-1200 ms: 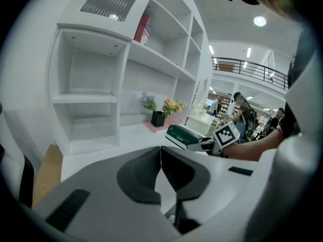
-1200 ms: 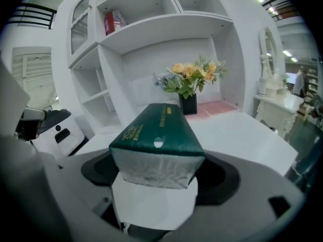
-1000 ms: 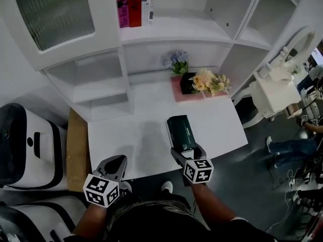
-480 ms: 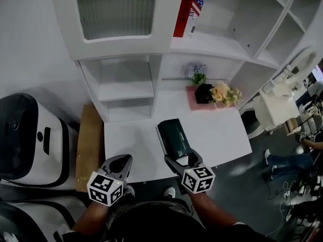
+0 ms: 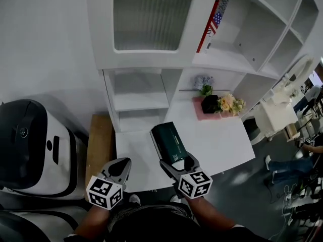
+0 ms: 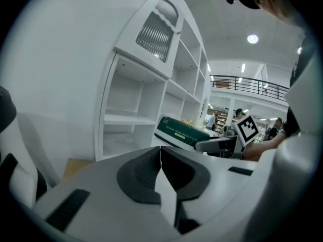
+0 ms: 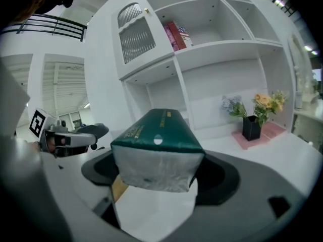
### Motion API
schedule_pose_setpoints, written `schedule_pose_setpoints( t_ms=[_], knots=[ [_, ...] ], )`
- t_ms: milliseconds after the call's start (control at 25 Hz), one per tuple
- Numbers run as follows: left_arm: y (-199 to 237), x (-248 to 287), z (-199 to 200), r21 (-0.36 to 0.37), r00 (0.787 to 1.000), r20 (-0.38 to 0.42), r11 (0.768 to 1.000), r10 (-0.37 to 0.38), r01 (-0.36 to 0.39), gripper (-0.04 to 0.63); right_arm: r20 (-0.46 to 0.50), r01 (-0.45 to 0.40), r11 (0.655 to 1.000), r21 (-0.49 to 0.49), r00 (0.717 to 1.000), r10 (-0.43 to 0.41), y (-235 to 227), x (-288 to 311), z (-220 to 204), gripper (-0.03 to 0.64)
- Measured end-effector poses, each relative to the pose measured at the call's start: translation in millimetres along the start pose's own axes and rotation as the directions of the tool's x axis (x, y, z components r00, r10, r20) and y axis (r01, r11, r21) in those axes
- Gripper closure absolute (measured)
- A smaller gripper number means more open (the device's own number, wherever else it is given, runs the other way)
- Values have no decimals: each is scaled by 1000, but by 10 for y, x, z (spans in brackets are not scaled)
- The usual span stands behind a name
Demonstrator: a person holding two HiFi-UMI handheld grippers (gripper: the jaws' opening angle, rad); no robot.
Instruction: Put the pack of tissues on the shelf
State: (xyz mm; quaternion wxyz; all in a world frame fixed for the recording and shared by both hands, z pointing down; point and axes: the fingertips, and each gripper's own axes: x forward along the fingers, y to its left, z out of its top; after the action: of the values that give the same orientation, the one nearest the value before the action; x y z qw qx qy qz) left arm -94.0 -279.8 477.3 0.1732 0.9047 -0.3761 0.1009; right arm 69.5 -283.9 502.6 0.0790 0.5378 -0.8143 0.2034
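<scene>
R gripper (image 5: 177, 163) is clamping the pack of tissues (image 5: 168, 140) by its near end, the rest jutting fwd past the jaws. Prob. light, soft, crushable, so gentle squeeze. L gripper (image 5: 117, 166) is hanging alongside, jaws together, empty.

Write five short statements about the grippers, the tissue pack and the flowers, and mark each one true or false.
1. The right gripper is shut on the pack of tissues. True.
2. The left gripper is wide open. False: its fingers are together with nothing between them.
3. The pack already lies on a shelf. False: the right gripper holds it over the white table, in front of the shelves.
4. The flowers stand in a black vase on a pink mat. True.
5. Books stand on an upper shelf. True.
</scene>
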Motion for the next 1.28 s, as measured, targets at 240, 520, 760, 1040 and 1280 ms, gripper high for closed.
schedule_pose_setpoints(
  t_ms=[240,520,760,1040,1280],
  knots=[
    [259,-146,54,-4,1000,15,1000,3,-3,580,44,4,1000,-16,999,-3,282,223,199,170],
    [429,-198,145,-2,999,33,1000,3,-3,580,90,32,998,-50,996,-28,379,479,485,170],
    [502,-193,186,-13,998,58,1000,15,-14,580,98,63,994,-94,994,-53,297,713,684,170],
    [582,-172,193,-22,996,71,999,47,-46,580,91,56,990,-130,995,-44,255,972,857,170],
    [693,-158,168,-35,997,47,998,62,-60,580,104,54,990,-131,994,-41,239,1214,1018,170]
  ],
)
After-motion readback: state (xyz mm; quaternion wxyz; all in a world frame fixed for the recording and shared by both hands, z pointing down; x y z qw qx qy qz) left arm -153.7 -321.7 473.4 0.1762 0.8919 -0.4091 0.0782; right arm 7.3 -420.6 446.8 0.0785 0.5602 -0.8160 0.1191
